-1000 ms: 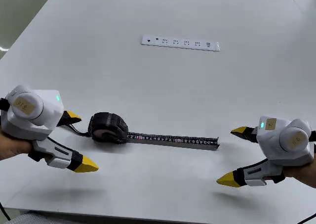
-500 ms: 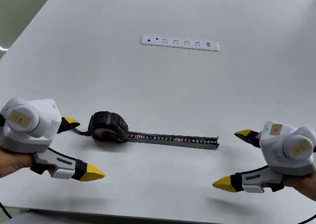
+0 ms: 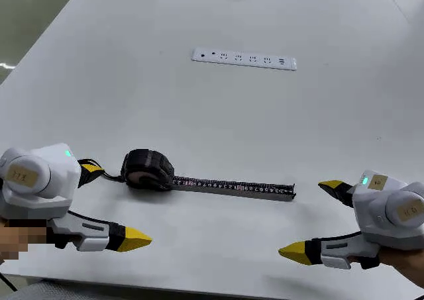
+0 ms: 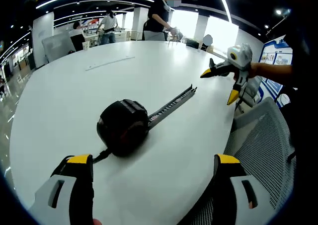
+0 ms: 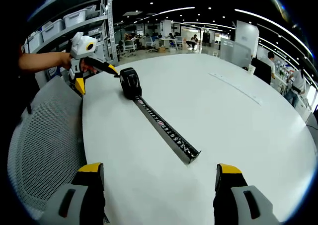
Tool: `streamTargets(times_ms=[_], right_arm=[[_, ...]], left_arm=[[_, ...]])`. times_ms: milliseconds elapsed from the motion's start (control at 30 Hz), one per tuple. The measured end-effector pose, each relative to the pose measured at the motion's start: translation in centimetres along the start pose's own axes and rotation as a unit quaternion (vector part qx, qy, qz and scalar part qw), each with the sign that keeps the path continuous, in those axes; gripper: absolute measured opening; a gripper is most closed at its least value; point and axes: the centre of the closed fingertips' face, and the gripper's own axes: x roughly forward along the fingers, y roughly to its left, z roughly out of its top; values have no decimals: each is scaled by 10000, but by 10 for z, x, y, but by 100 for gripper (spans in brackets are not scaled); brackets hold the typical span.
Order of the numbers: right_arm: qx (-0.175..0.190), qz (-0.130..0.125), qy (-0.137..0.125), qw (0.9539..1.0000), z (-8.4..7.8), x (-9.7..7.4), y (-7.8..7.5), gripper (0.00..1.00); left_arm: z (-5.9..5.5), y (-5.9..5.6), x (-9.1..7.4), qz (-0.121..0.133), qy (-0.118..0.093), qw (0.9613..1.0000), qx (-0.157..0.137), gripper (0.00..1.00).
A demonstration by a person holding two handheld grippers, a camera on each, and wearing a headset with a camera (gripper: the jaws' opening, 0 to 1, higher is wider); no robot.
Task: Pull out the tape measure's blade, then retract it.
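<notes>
Both tongs have slid back toward the near edge over the last second, and the tape measure has stayed right where it was. Down at the near left, the left tongs (image 3: 118,202) are spread wide with nothing between the yellow tips. Near right, same story: the right tongs (image 3: 308,218) gape wide and grip nothing.

Between them, a little farther in, the tape measure (image 3: 147,169) lies on the white surface (image 3: 218,114). Its black case sits just to the right of the left tongs' far tip, not touched by either tip. A thin black strap (image 3: 109,176) trails from the case toward that far tip; whether it touches the tip, I cannot tell. In the left gripper view the case lies straight ahead, beyond the gap between the tips.

The blade (image 3: 232,187) is pulled out, flat on the surface, running right from the case. Its hook end (image 3: 292,193) stops short of the right tongs, clearly apart from them and to the left of their far tip. In the right gripper view that end lies just ahead of the open tips, and the blade runs away toward the case.

Farther back, a white power strip (image 3: 244,59) lies well apart from all of it.
</notes>
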Motion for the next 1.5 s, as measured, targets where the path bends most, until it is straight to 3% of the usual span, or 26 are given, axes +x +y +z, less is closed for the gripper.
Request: streamTargets(times_ms=[633, 867, 1033, 1133, 1333, 1500], right_arm=[[425, -443, -361, 9975, 9, -4, 13, 98], [686, -678, -509, 9940, 14, -6, 16, 99], [793, -839, -577, 9916, 18, -7, 17, 99], [864, -927, -599, 9901, 22, -8, 17, 99], [996, -1154, -748, 9855, 34, -14, 18, 99], [1145, -1330, -923, 9801, 46, -17, 19, 99]], left_arm=[[10, -12, -1, 508, -484, 9971, -290, 99], [16, -16, -1, 798, -650, 9938, -414, 99], [17, -19, -1, 900, -649, 9928, -440, 99], [19, -18, -2, 1018, -729, 9904, -584, 99], [27, -22, -7, 1216, -840, 9872, -595, 99], [29, -17, -11, 1396, -901, 9815, -950, 99]])
